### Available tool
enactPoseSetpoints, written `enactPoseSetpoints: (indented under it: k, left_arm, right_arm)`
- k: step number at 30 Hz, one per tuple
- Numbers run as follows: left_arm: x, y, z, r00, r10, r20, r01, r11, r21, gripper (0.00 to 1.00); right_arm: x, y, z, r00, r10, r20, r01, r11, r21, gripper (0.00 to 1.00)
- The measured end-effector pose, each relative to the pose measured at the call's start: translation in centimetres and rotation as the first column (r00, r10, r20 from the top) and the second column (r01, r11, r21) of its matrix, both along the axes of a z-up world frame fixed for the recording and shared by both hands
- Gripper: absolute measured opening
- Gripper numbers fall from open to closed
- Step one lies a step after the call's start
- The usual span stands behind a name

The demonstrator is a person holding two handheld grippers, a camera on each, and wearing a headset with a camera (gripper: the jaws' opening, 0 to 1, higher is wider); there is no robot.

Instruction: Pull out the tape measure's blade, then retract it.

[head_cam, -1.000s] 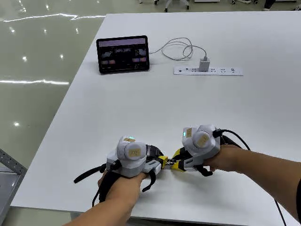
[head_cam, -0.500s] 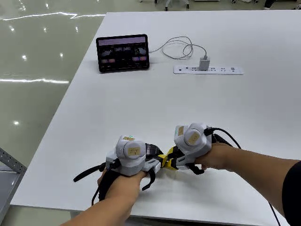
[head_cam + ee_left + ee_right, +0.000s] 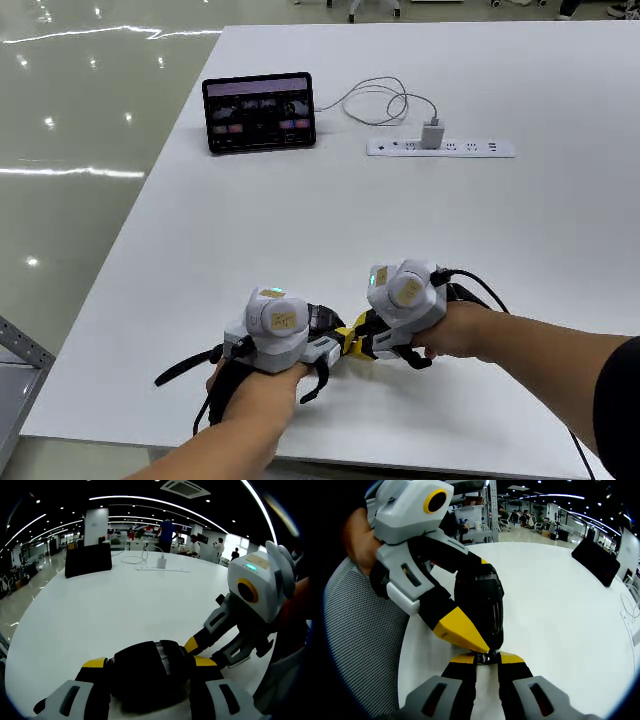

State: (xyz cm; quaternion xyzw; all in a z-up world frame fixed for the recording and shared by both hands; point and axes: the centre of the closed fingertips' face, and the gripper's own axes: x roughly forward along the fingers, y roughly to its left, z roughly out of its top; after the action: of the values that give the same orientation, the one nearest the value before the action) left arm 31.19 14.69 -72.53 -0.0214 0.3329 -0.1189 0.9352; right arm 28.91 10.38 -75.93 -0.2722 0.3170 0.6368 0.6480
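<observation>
Jaws of the left gripper (image 3: 150, 664) are clenched on the black case of the tape measure (image 3: 150, 680), one yellow tip on each side of it. Those of the right gripper (image 3: 488, 658) are pinched together on the blade's end hook (image 3: 487, 654), right at the mouth of the case, with hardly any blade drawn out.

In the head view both grippers sit low over the desk (image 3: 450, 230), close to its near edge, their tips almost meeting. The desk's left edge runs away beside the left gripper, with shiny floor (image 3: 80, 120) beyond it. Ahead lies a wide bare stretch of white top, reaching as far as the tablet (image 3: 260, 112), the power strip (image 3: 440, 148) and the looped cable (image 3: 380, 100). The right side is open too.

A second ago the right gripper stood further to the right, with a wider gap between the two sets of tips. It has since closed in on the left gripper, which has hardly moved.
</observation>
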Motion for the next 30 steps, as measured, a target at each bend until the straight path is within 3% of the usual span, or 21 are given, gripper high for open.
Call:
enactPoseSetpoints:
  k: [18, 22, 26, 30]
  left_arm:
    - [-0.07, -0.17, 0.01, 1.0, -0.021, 0.005, 0.021, 1.0, 0.0, 0.63]
    - [-0.04, -0.15, 0.06, 1.0, -0.02, 0.015, 0.02, 1.0, 0.0, 0.63]
    - [-0.04, -0.13, 0.05, 1.0, -0.024, 0.012, 0.024, 1.0, -0.004, 0.63]
    - [-0.13, -0.18, 0.03, 0.999, -0.036, -0.002, 0.036, 0.999, -0.007, 0.63]
  right_arm:
    - [-0.25, 0.1, 0.02, 1.0, 0.013, 0.008, -0.013, 1.0, -0.011, 0.12]
    - [-0.25, 0.03, 0.02, 1.0, -0.014, 0.002, 0.014, 1.0, -0.019, 0.12]
    - [-0.25, 0.07, 0.08, 1.0, -0.005, 0.019, 0.005, 1.0, -0.02, 0.12]
    - [-0.53, 0.04, 0.15, 1.0, -0.008, 0.003, 0.008, 1.0, -0.016, 0.14]
